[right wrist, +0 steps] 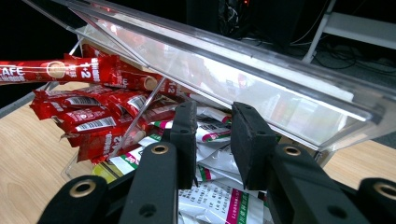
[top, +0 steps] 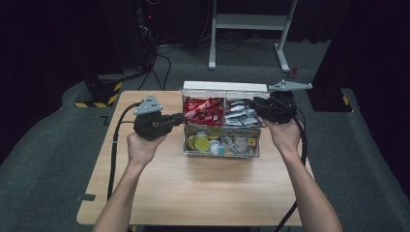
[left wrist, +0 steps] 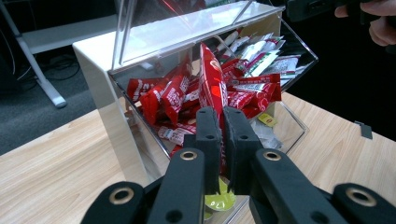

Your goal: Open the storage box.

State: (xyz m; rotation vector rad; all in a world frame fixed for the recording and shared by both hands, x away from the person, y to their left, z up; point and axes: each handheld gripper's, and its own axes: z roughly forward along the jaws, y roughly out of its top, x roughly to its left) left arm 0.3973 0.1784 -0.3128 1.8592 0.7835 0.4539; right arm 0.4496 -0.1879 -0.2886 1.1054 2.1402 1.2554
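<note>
From above, we hold the left gripper (top: 178, 119) against the left side of the clear organiser box (top: 222, 153), and the right gripper (top: 255, 107) against its right side; both sit on the wooden table (top: 193, 193).

The left gripper view adds what the high view cannot resolve: our left gripper (left wrist: 223, 116) is clamped on a red sachet (left wrist: 211, 81), which stands upright between the jaws, just ahead of them and above the pile of red sachets (left wrist: 170, 100) in the near compartment. Below the jaws lies a green capsule (left wrist: 220, 200). Beyond the sachet, on the far side, we see the other hand (left wrist: 380, 25).

The right gripper view shows the right gripper (right wrist: 215, 126) with a narrow gap between its jaws and nothing pinched there; it reads as closed and empty. Directly beneath and ahead of it lie white sachets (right wrist: 219, 200); to its left, past a clear divider (right wrist: 140, 114), lie the red ones (right wrist: 88, 116). The raised clear lid (right wrist: 224, 65) slopes just above the jaws and limits room overhead.

Behind the table stands a white frame (top: 251, 21), with cables (top: 162, 63) on the floor.
</note>
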